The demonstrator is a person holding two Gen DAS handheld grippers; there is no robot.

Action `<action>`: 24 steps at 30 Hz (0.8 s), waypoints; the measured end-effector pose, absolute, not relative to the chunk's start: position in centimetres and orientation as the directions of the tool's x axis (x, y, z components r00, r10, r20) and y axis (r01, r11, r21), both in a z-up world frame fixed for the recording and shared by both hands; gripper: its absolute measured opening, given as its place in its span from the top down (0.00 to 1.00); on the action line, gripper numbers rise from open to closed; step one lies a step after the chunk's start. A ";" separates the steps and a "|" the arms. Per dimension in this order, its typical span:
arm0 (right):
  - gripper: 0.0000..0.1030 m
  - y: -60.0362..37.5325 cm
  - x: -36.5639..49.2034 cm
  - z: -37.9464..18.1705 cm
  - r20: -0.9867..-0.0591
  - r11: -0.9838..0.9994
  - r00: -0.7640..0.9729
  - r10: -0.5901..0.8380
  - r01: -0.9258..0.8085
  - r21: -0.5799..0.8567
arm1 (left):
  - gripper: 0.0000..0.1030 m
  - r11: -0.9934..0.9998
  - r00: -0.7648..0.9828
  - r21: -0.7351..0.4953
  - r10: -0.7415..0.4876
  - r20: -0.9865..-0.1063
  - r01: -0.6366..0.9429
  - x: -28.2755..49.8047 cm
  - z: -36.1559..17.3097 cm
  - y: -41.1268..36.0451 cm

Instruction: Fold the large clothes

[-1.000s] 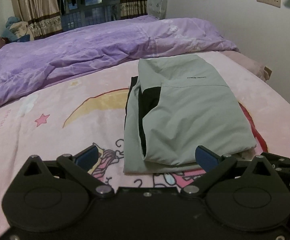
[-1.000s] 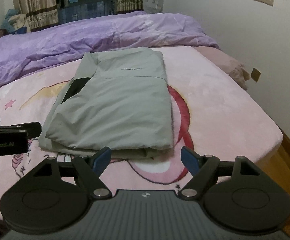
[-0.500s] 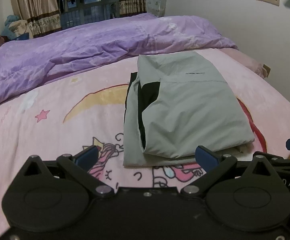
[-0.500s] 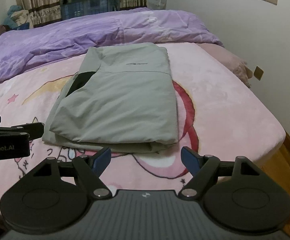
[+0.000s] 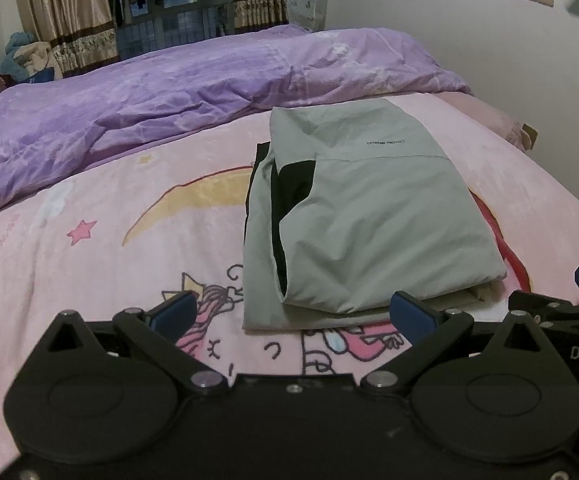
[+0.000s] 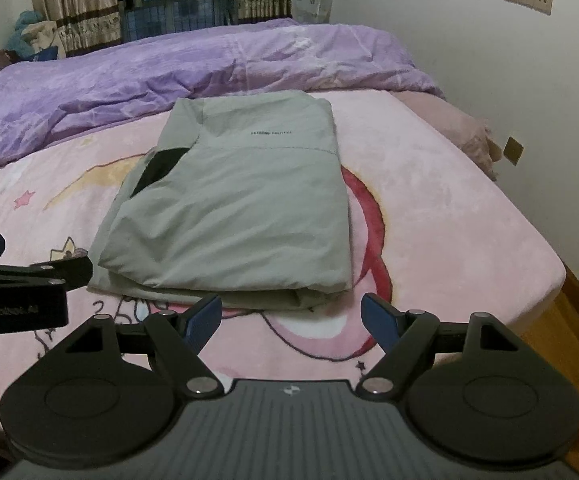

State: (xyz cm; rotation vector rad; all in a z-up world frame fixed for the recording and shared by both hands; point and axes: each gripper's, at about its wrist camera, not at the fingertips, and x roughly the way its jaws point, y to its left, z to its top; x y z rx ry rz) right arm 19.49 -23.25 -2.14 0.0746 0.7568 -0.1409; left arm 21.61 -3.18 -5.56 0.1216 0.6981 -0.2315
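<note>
A grey-green jacket (image 5: pixel 373 216) with black inner panels lies folded into a neat rectangle on the pink cartoon bedspread (image 5: pixel 109 248). It also shows in the right wrist view (image 6: pixel 241 208). My left gripper (image 5: pixel 293 314) is open and empty, just short of the jacket's near edge. My right gripper (image 6: pixel 291 318) is open and empty, just short of the near right corner of the jacket. Neither gripper touches the cloth. Each gripper shows at the edge of the other's view.
A rumpled purple duvet (image 5: pixel 169 96) lies across the far half of the bed. A pillow (image 6: pixel 461 132) sits at the right by the wall. The bed's right edge (image 6: pixel 549 276) drops to a wooden floor. Curtains and a window stand behind.
Both grippers have drawn back a little from the folded jacket and risen slightly. The jacket has not moved. Both stay open.
</note>
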 end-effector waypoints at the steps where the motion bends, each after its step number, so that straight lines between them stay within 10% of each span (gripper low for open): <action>1: 0.10 -23.3 19.5 -2.1 -0.686 0.988 0.721 -0.101 0.155 0.018 | 0.00 0.967 0.742 0.034 -0.170 -0.648 0.251 21.6 -5.5 -3.2; 24: 0.10 -22.5 18.7 -0.8 -0.670 0.987 0.733 -0.115 0.161 0.007 | 0.00 0.967 0.750 0.030 -0.177 -0.637 0.253 20.9 -5.1 -2.8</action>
